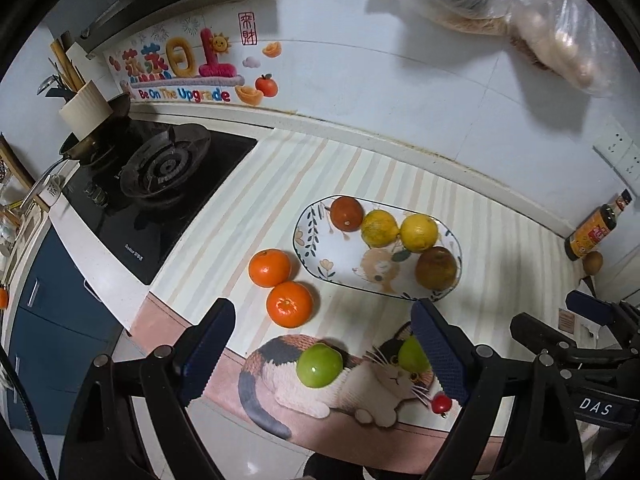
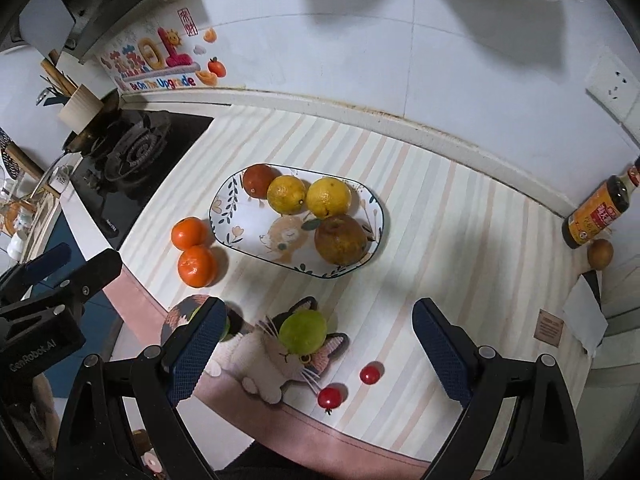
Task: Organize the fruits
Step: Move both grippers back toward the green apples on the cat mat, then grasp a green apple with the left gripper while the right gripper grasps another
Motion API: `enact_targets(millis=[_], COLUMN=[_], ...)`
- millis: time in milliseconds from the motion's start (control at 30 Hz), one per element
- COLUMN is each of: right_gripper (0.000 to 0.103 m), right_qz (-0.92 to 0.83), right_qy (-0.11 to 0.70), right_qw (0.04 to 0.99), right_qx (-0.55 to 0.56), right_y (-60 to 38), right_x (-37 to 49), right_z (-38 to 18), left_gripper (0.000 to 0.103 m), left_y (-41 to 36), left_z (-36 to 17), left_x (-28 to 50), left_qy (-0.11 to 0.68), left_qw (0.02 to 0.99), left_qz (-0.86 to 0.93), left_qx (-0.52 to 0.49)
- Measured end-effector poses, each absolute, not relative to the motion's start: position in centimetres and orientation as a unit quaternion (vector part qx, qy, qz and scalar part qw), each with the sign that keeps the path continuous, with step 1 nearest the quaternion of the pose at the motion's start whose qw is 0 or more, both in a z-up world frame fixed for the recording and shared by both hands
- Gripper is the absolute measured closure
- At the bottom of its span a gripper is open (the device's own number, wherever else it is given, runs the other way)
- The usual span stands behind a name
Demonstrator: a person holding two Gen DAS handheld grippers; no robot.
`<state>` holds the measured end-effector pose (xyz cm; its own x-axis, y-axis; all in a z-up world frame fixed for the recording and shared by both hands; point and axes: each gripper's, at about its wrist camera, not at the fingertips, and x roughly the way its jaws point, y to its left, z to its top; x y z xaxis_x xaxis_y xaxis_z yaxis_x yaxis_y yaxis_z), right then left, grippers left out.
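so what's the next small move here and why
Probably lower the left gripper onto the green fruit sitting between its open jaws, then close. The plate already holds four fruits with bare space at its near-left, while two oranges, both green fruits and the small red ones lie loose on the mat. The right gripper is open too.

place: home kitchen | evidence: gas stove (image 1: 160, 168), utensil holder (image 1: 82, 108), sauce bottle (image 2: 598, 212), tiled wall (image 1: 360, 92)
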<state>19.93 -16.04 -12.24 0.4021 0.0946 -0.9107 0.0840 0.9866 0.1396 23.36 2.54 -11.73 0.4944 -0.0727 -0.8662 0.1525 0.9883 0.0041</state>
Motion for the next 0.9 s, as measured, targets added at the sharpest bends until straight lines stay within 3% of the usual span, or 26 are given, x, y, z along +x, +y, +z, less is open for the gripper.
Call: enact_targets(millis=[333, 367, 733, 900], right_gripper=[0.007, 0.007, 0.007, 0.018], right_qz=[0.01, 0.01, 0.037, 0.026], right_qy=[0.542, 0.55, 0.665, 0.685], right_qw=[0.834, 0.828, 0.715, 0.68], right_qx=[0.103, 0.104, 0.212, 0.261], right_y=[-16.6, -16.6, -16.3, -16.2], right_x=[19.0, 19.2, 22.2, 23.0], right_z=[-11.6, -12.4, -27.4, -32.1], left_gripper=[0.01, 0.0, 0.0, 0.0], left_y=[2.9, 3.0, 5.0, 4.4], left_z=[-10.9, -11.2, -22.9, -27.8], left_x=[22.4, 22.6, 24.3, 24.9], left_qy=[0.488, 0.49, 0.595, 0.631], left_qw=[0.87, 0.869, 0.802, 0.772], left_qz=[-0.062, -0.062, -0.025, -0.035], left_qx=[0.034, 0.035, 0.043, 0.063])
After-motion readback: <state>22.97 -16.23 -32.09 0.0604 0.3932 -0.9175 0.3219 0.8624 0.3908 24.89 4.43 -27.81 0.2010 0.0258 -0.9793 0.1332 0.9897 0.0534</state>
